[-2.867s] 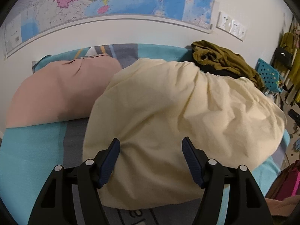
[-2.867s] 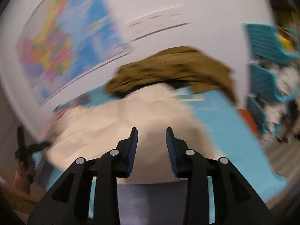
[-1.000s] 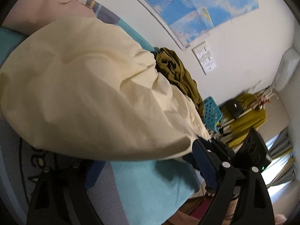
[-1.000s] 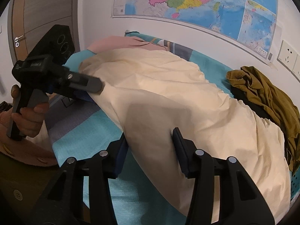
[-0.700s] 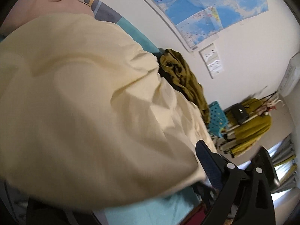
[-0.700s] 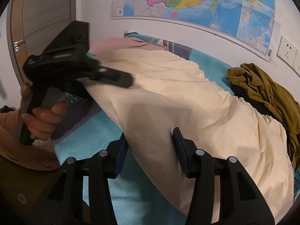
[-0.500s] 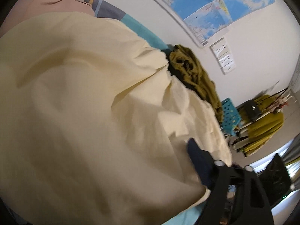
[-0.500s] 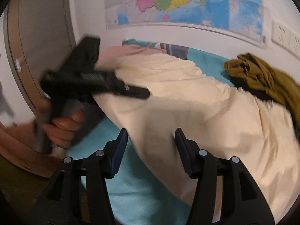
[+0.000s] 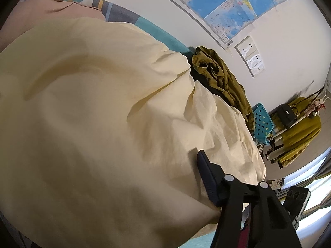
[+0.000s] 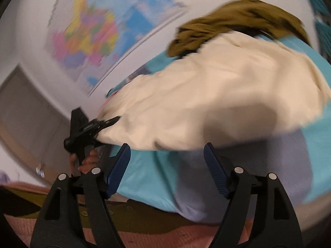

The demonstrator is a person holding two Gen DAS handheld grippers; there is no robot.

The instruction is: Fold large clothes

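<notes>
**A:** Where is the sheet (image 9: 99, 111) now?

**B:** Spread over the bed (image 10: 149, 177), with an olive garment (image 9: 223, 82) bunched at its far side near the wall. My left gripper (image 10: 103, 124) is at the sheet's near edge, and in its own view the cloth drapes over one finger and hides it, so I cannot tell whether it is clamped. My right gripper (image 10: 166, 163) hangs off the bed with its fingers wide apart, holding nothing.

**A:** How will it handle?

**B:** Light, soft and limp, I judge (it creases and sags wherever it is unsupported). I would pinch a corner or hem through both layers, since a grip in the middle would likely only bunch it.
</notes>
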